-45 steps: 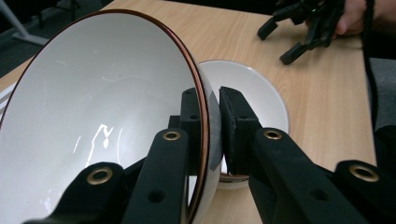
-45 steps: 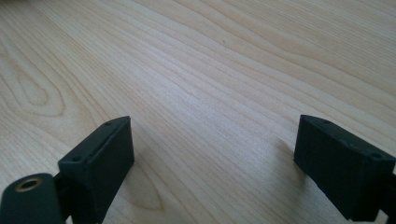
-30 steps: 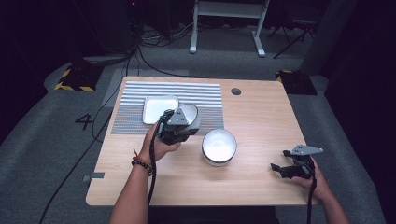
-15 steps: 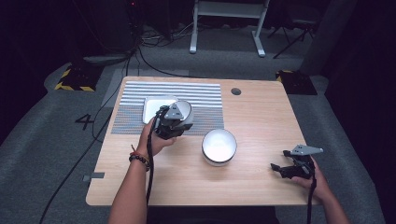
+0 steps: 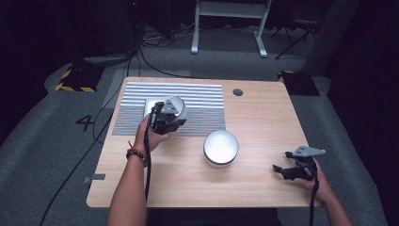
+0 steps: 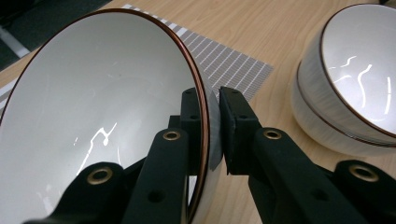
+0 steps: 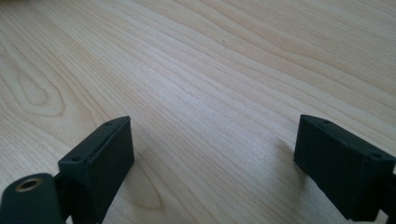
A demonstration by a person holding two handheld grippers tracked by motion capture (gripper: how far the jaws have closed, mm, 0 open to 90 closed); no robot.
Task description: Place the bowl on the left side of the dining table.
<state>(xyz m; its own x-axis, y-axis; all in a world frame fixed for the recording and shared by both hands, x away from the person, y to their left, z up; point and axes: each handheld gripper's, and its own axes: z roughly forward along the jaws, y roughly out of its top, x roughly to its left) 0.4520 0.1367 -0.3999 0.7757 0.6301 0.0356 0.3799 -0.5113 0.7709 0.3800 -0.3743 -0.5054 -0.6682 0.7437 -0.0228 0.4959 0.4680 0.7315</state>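
Observation:
My left gripper [image 5: 172, 114] is shut on the wall of a white bowl [image 5: 178, 106] with a thin brown rim, one pad inside and one outside. It holds the bowl tilted on its side above the striped mat [image 5: 200, 101]. The left gripper view has the bowl [image 6: 102, 102] large at left, pinched at its rim by the left gripper [image 6: 212, 100]. Two more white bowls [image 5: 220, 147], stacked [image 6: 355, 79], rest on the wood beside the mat. At the table's front right my right gripper [image 5: 281, 170] lies low over bare wood, open [image 7: 212, 149] with nothing between its fingers.
A white square tray [image 5: 150, 104] lies on the mat, partly hidden behind my left hand. A round cable hole [image 5: 237, 92] sits near the table's far edge. Cables trail over the dark floor around the wooden table [image 5: 263, 127].
My left hand has carried the bowl leftward over the mat, away from the stacked bowls and toward the white tray. The right gripper has stayed put.

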